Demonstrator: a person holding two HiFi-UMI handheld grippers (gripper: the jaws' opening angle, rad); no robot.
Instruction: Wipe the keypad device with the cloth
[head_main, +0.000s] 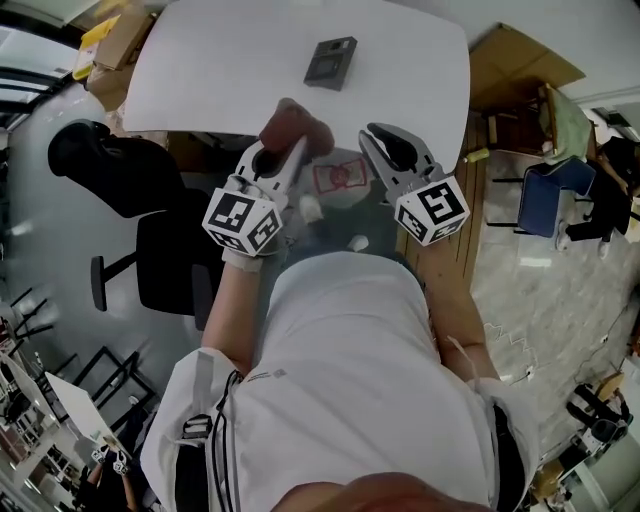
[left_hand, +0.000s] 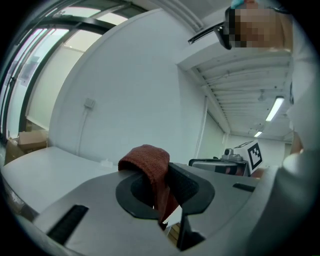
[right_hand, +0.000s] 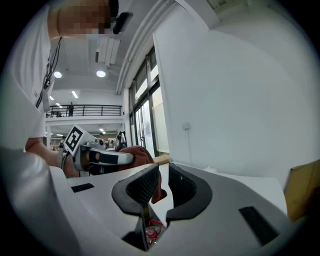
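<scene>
The keypad device (head_main: 331, 62), a small dark grey box, lies far back on the white table (head_main: 220, 80). My left gripper (head_main: 288, 150) is shut on a reddish-brown cloth (head_main: 296, 124), held in the air at the table's near edge. In the left gripper view the cloth (left_hand: 148, 159) folds over the top of the pads and hangs down between them. My right gripper (head_main: 374, 138) hovers just right of the left one, clear of the device. Its jaws (right_hand: 162, 182) stand almost together with a narrow gap and nothing in it. The cloth (right_hand: 136, 154) shows behind them.
A black office chair (head_main: 150, 230) stands to the left below the table. Cardboard boxes (head_main: 118, 42) sit at the table's far left, and a flat cardboard sheet (head_main: 520, 65) at its right. A blue chair (head_main: 560, 190) stands further right.
</scene>
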